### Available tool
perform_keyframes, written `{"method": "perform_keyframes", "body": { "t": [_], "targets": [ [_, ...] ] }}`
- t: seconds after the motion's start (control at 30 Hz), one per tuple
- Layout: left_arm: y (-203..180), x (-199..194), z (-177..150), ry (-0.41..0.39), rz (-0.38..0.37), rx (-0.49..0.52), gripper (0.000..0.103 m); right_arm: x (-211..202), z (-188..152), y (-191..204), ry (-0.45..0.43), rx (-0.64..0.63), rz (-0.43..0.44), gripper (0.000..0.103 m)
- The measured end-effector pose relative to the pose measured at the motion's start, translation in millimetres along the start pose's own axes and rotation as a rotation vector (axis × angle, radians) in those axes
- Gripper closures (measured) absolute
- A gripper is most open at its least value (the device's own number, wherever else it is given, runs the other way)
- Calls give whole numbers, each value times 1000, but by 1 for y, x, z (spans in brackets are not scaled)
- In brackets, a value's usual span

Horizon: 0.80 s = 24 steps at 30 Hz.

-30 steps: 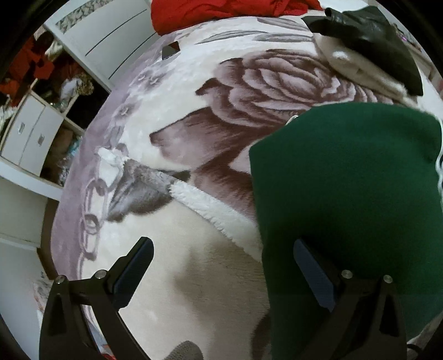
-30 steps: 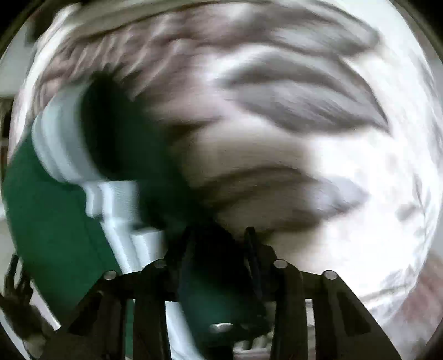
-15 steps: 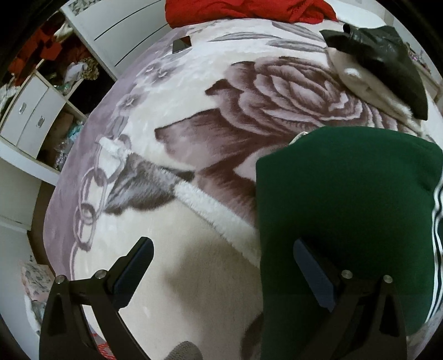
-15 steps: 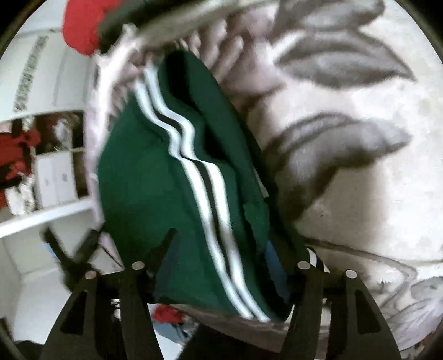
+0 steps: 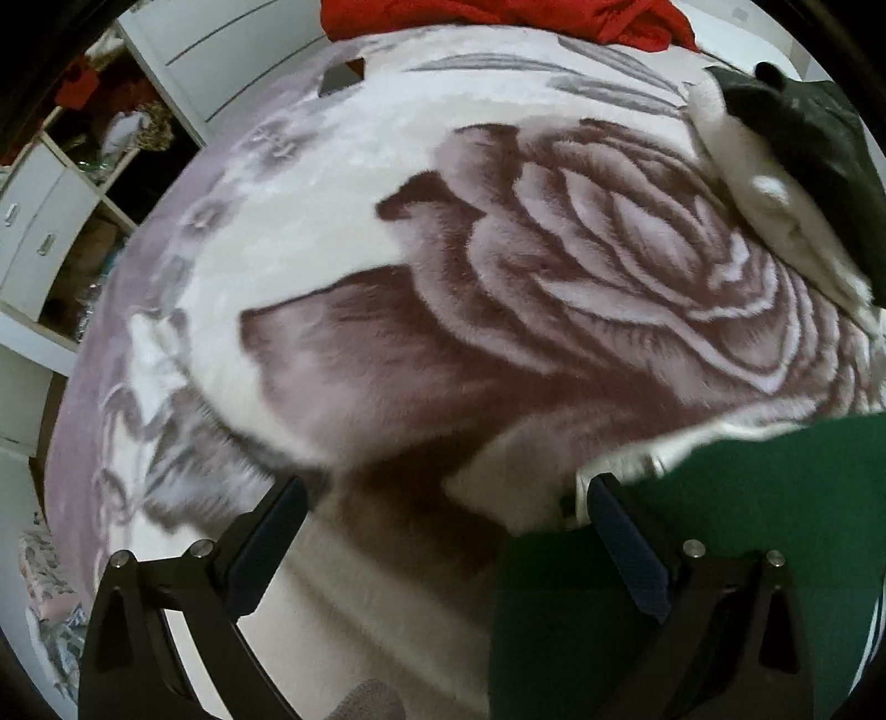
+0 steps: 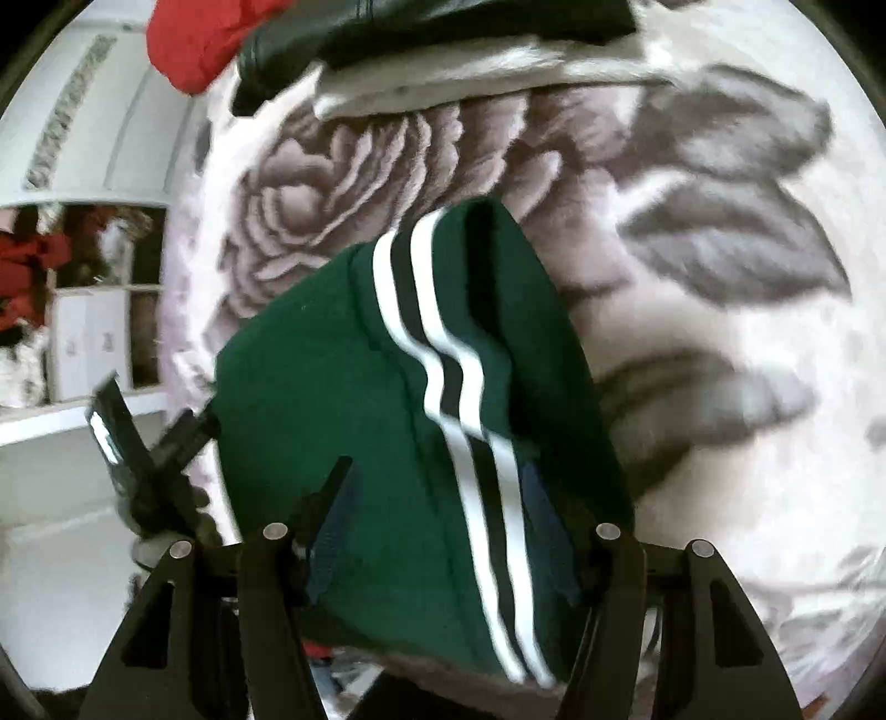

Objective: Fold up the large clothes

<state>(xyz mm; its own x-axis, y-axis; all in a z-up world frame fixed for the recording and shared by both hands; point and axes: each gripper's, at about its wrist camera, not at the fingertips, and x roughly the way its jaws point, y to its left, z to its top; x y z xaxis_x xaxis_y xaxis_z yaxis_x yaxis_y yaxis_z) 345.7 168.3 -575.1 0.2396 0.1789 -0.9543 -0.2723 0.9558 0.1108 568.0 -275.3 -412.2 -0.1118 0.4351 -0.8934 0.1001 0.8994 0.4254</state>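
A dark green garment (image 6: 343, 399) with white and black stripes lies folded on the rose-patterned blanket (image 5: 609, 249). In the right wrist view it fills the space beyond my right gripper (image 6: 440, 526). That gripper's jaws stand apart above it, and the pads are not pressing the cloth. In the left wrist view the garment (image 5: 775, 498) lies at the lower right. My left gripper (image 5: 446, 545) is wide open over bare blanket, with its right finger (image 5: 626, 554) at the garment's corner. The left gripper (image 6: 144, 437) also shows at the garment's left edge.
A red garment (image 5: 498, 16) lies at the blanket's far end. A black garment (image 5: 803, 122) rests on a folded white one (image 5: 786, 232) at the upper right. A small dark rectangle (image 5: 340, 77) lies near the far left. White drawers and shelves (image 5: 33, 221) stand to the left.
My right gripper has opened off the dark green fold and lifted, so the garment looks smaller. My left gripper moved across the blanket, and the garment slid to the lower right of its view.
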Motion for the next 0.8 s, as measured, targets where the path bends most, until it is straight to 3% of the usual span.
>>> {"method": "perform_keyframes", "body": {
  "t": [0.1,0.2,0.37,0.47,0.57,0.67,0.8],
  "targets": [
    [15,0,2,27,-27,-44,0,8,23,16,-9,-16,-32,40],
    [37,-14,-4,6,42,-87,0,5,40,37,16,-43,-59,40],
    [78,-11,-37,86,49,-172,0,11,53,112,98,-285,-115,39],
    [89,7,-63,169,28,-185,0,46,50,180,234,-548,-193,36],
    [101,26,-84,231,-111,-235,0,106,49,240,367,-766,-248,36],
    [107,45,-91,300,-141,-240,0,162,49,269,493,-863,-281,36],
    [104,50,-84,319,-145,-225,0,208,48,282,626,-923,-285,36]
  ]
}}
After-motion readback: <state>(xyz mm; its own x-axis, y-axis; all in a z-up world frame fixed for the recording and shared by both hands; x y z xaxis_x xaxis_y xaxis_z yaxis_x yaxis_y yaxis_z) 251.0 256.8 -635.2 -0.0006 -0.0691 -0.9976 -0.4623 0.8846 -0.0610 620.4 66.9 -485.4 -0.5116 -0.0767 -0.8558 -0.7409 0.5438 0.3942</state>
